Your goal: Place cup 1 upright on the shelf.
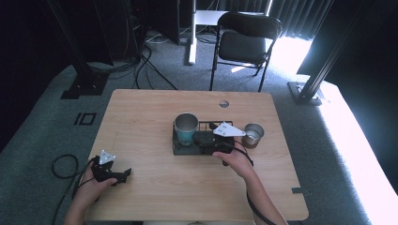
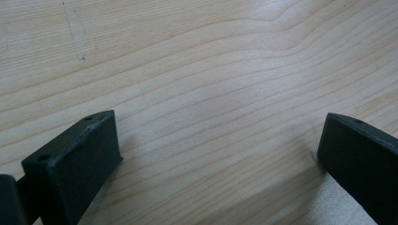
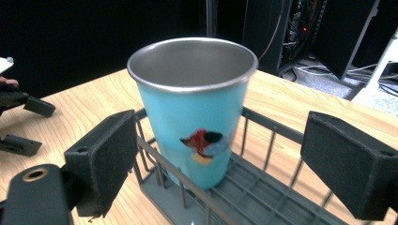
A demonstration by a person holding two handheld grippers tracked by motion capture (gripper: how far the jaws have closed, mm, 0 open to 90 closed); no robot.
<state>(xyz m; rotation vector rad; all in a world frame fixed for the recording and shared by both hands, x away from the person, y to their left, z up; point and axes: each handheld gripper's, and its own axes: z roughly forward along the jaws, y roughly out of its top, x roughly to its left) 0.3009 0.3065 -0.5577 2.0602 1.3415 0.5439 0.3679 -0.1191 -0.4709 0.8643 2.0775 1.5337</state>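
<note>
R gripper (image 1: 206, 140) fingers spread before blue cup (image 3: 195, 110) in rack (image 3: 263, 187).

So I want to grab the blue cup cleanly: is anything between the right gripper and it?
Partly. The wire basket wall crosses in front of the blue cup's base; above it, nothing lies between the open right gripper and the cup.

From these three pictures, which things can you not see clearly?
- Small metal cup: high view, too small to tell its contents.
- Wire basket: right gripper view, near side cut off by the bottom edge; in the high view the right gripper covers its middle.
- Picture on the blue cup: right gripper view, blurred.
</note>
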